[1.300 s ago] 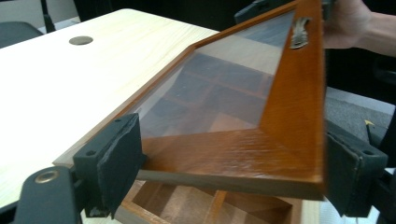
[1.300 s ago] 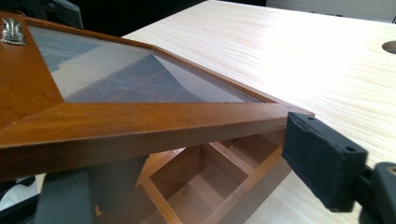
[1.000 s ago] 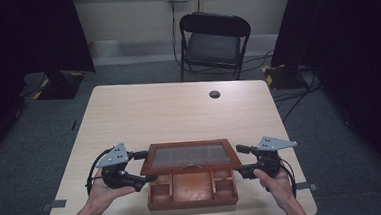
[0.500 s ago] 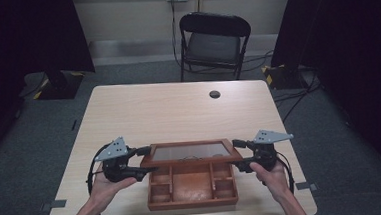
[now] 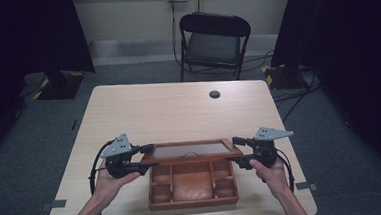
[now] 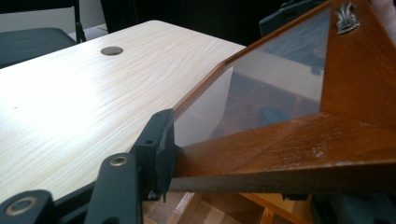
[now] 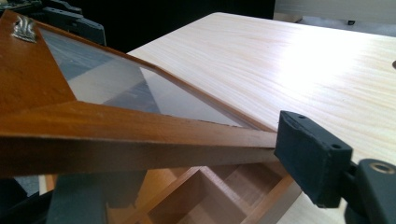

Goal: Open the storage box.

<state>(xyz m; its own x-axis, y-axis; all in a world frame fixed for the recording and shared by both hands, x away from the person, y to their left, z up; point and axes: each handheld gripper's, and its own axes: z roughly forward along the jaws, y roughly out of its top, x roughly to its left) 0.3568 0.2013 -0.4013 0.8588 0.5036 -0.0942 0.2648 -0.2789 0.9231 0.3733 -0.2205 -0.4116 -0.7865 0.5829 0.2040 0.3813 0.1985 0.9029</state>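
Both tools, left [image 5: 148, 157] and right [image 5: 239, 152], clenched on the raised glass lid [image 5: 191, 150] of a wooden box [image 5: 194, 203]; seemingly unlabelled.

Both hands held grippers, one at each side, jaws turned inward.
The left gripper [image 5: 144, 159] and right gripper [image 5: 240, 151] were each clamped on a lid [image 5: 191, 150] edge, forearms reaching in from below.
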